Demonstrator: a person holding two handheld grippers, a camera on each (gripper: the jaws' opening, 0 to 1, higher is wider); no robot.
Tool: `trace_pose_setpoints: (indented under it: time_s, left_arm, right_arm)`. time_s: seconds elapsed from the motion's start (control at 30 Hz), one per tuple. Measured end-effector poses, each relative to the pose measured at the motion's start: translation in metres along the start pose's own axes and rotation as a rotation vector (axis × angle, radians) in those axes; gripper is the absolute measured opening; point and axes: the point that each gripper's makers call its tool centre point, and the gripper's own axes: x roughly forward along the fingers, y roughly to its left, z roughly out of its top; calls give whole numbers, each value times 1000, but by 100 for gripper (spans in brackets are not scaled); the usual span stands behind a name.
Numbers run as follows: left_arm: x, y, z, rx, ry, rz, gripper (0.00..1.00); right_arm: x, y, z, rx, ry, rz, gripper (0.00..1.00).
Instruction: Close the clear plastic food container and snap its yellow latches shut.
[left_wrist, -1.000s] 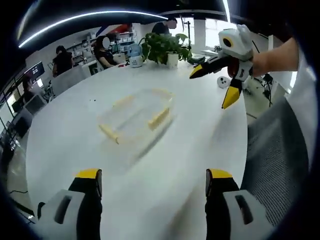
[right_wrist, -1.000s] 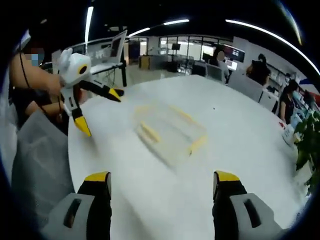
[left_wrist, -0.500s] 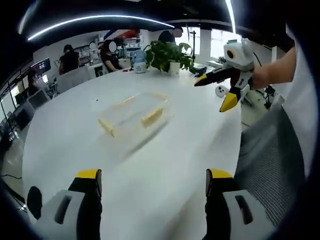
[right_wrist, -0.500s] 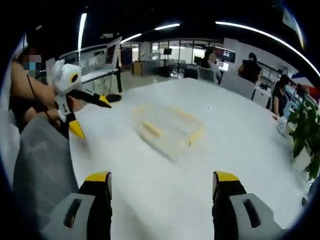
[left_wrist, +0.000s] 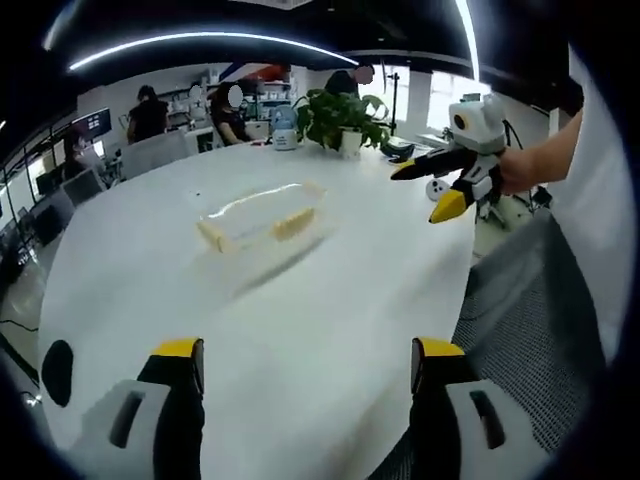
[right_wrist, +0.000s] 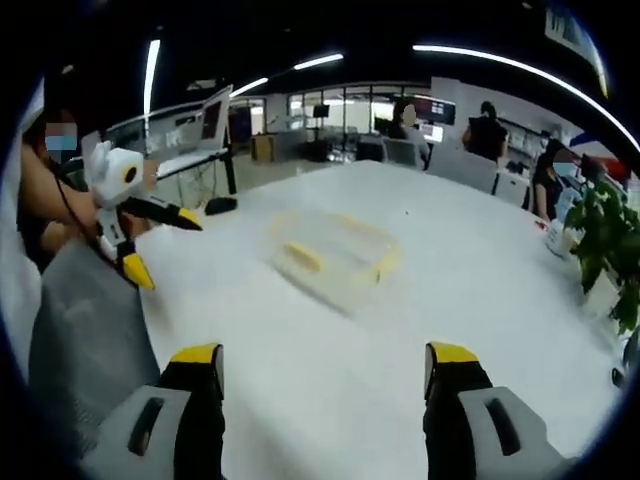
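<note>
The clear plastic container with yellow latches lies on the white round table, well ahead of my left gripper, which is open and holds nothing. In the right gripper view the same container sits mid-table, far ahead of my right gripper, also open with nothing between its jaws. The right gripper appears at the right of the left gripper view, above the table edge, jaws apart. At the left of the right gripper view the left gripper hangs with its jaws apart.
A potted plant and a small white object stand at the table's far side. A grey mesh chair is beside the table edge. People sit at desks in the background. A laptop stands on a side desk.
Both cameras have pulled back from the table, so the container looks smaller and farther. The two grippers stay open.
</note>
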Motion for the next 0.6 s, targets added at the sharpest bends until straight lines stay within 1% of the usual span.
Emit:
trace_pose_setpoints:
  time_s: [0.07,0.2,0.43,0.6]
  left_arm:
    - [-2,0,-3,-2,3,10,87]
    - [-5,1,-4,-15,-6,19,87]
    - [-10,-5,-5,3,-5,5,86]
    - [-15,-3,-6,0,-11,13,86]
  right_arm:
    - [-2,-1,-3,4,-1,-4,83]
    - [-7,0,-7,23,-11,-14,83]
    - [-12,9,-19,43,-5,-16,84]
    - [-16,14,-25,31,-2,-25,84]
